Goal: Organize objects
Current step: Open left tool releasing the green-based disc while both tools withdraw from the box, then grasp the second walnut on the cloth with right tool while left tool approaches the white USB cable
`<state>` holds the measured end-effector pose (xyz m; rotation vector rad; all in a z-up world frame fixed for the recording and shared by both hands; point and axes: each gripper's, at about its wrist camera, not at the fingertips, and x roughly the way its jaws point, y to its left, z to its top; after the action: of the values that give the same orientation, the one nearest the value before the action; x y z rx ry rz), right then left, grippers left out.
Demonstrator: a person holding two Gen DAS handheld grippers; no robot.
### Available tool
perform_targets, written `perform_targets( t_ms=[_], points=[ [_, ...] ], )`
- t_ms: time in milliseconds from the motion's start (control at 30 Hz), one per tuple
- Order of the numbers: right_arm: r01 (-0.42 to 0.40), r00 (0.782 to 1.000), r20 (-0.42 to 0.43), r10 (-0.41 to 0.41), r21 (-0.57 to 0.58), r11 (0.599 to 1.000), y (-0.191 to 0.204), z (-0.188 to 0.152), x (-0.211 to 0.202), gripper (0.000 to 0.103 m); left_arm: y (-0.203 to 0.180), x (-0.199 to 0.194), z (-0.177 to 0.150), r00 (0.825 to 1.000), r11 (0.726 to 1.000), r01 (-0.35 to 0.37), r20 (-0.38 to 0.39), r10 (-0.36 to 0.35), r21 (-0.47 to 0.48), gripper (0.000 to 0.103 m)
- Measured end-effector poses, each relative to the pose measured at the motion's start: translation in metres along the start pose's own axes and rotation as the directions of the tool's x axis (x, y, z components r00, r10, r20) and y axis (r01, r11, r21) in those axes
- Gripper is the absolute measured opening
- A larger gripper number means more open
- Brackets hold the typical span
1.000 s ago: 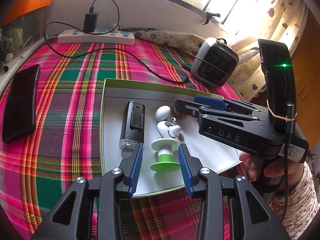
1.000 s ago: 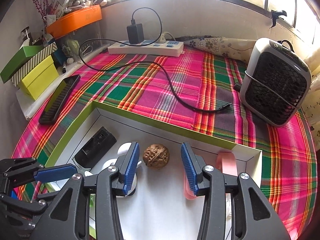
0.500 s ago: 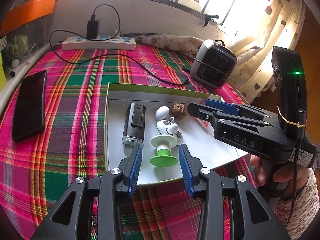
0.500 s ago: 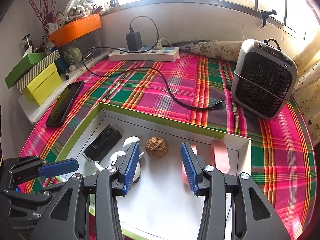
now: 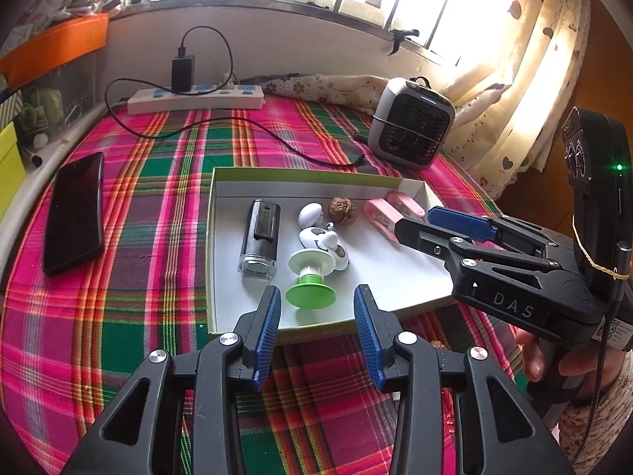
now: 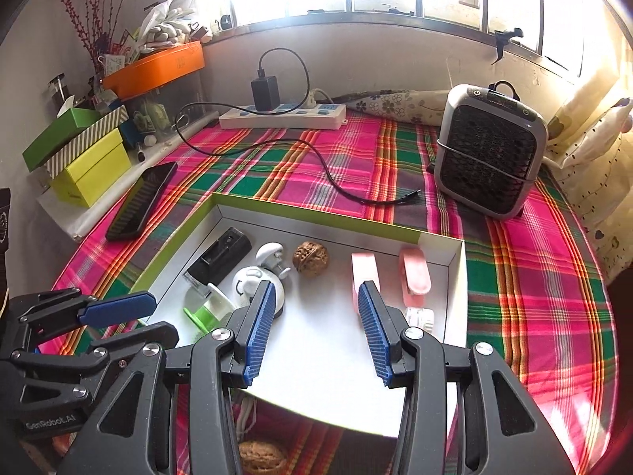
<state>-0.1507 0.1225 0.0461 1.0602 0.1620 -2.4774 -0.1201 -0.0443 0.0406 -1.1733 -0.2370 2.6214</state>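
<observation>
A shallow white box with a green rim (image 5: 213, 237) (image 6: 316, 213) lies on the plaid cloth. In it lie a black lighter-like case (image 5: 259, 243) (image 6: 219, 257), a white panda toy (image 5: 320, 239) (image 6: 253, 281), a green-and-white spool (image 5: 310, 281) (image 6: 205, 310), a walnut (image 5: 342, 209) (image 6: 310, 258) and two pink clips (image 5: 381, 215) (image 6: 413, 273). My left gripper (image 5: 316, 332) is open and empty above the box's near edge. My right gripper (image 6: 314, 332) is open and empty over the box's bare floor; it also shows in the left wrist view (image 5: 439, 223).
A black phone (image 5: 75, 213) (image 6: 142, 200) lies left of the box. A small heater (image 5: 411, 122) (image 6: 488, 150), a power strip with charger (image 5: 196, 97) (image 6: 283, 114) and a loose cable (image 6: 328, 170) lie behind. A second walnut (image 6: 261, 457) lies on the cloth near me. Coloured boxes (image 6: 85, 150) stand on the left ledge.
Both grippers have drawn back from the box. The walnut now lies in the box, clear of the right gripper's fingers. Both stay open.
</observation>
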Motion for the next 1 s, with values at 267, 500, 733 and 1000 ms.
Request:
perform_targets(
  t_ms=[267,500,733,1000],
  points=[
    [0.004,1.000,0.010,-0.004,0.013,1.000,0.000,-0.011,-0.012,0.045,-0.006,-0.007,-0.008,1.000,1.000,-0.011,0.000,0.011,0.016,0.036],
    [0.016,1.000,0.014,-0.016,0.017,1.000,-0.002,-0.019,-0.018,0.045,-0.012,-0.012,-0.013,0.999,0.998,-0.037,0.013,0.037,0.042,0.036],
    [0.025,0.999,0.021,-0.025,0.021,0.999,-0.003,-0.034,-0.027,0.045,-0.019,-0.013,-0.020,0.999,0.997,-0.048,0.013,0.047,0.068,0.036],
    [0.054,0.998,0.030,-0.054,0.013,0.998,-0.002,-0.046,-0.036,0.045,-0.020,-0.015,-0.029,0.999,0.996,-0.037,0.015,0.036,0.075,0.036]
  ],
)
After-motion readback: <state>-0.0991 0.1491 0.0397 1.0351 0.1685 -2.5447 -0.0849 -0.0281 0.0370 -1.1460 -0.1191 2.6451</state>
